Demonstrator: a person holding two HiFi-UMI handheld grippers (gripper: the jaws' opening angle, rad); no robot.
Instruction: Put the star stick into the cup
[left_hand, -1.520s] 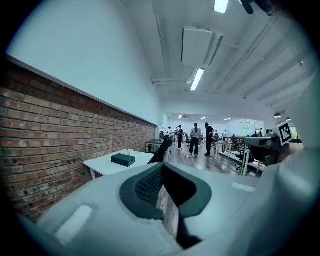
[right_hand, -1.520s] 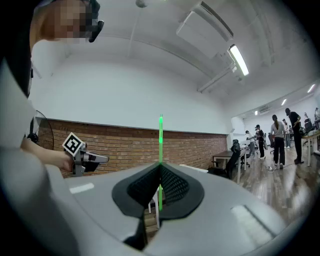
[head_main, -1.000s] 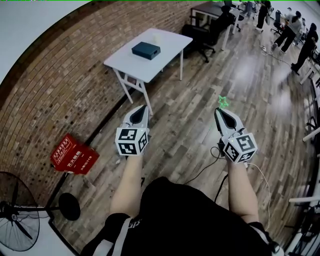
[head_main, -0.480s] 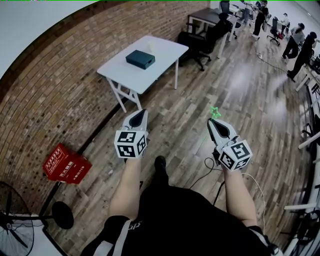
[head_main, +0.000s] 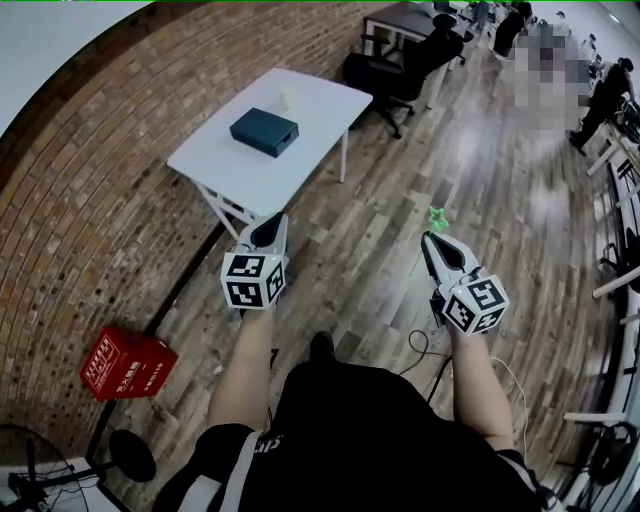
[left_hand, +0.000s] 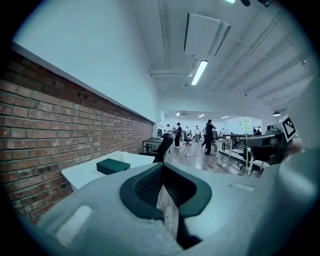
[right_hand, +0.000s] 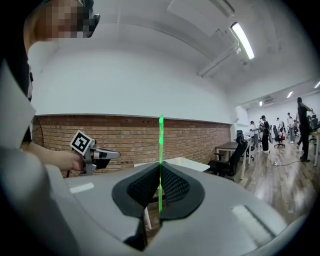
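The green star stick (head_main: 437, 215) stands upright out of my right gripper (head_main: 431, 239), which is shut on its thin stem (right_hand: 160, 150). The star head (left_hand: 245, 123) also shows in the left gripper view. My left gripper (head_main: 269, 224) is shut with nothing between its pads (left_hand: 163, 186). Both grippers are held out over the wooden floor, short of a white table (head_main: 210, 160). On that table lie a dark teal box (head_main: 264, 131) and, at its far end, a small pale object (head_main: 290, 98) too small to identify.
A brick wall (head_main: 90, 200) runs along the left, with a red crate (head_main: 125, 362) and a fan base (head_main: 130, 455) at its foot. Black office chairs (head_main: 400, 60) and a dark desk (head_main: 400, 20) stand beyond the table. Cables (head_main: 425, 345) trail on the floor. People stand far off.
The white table has come nearer to the left gripper as the person walks toward it. Both grippers keep their pose, and the star stick stays held in the right one.
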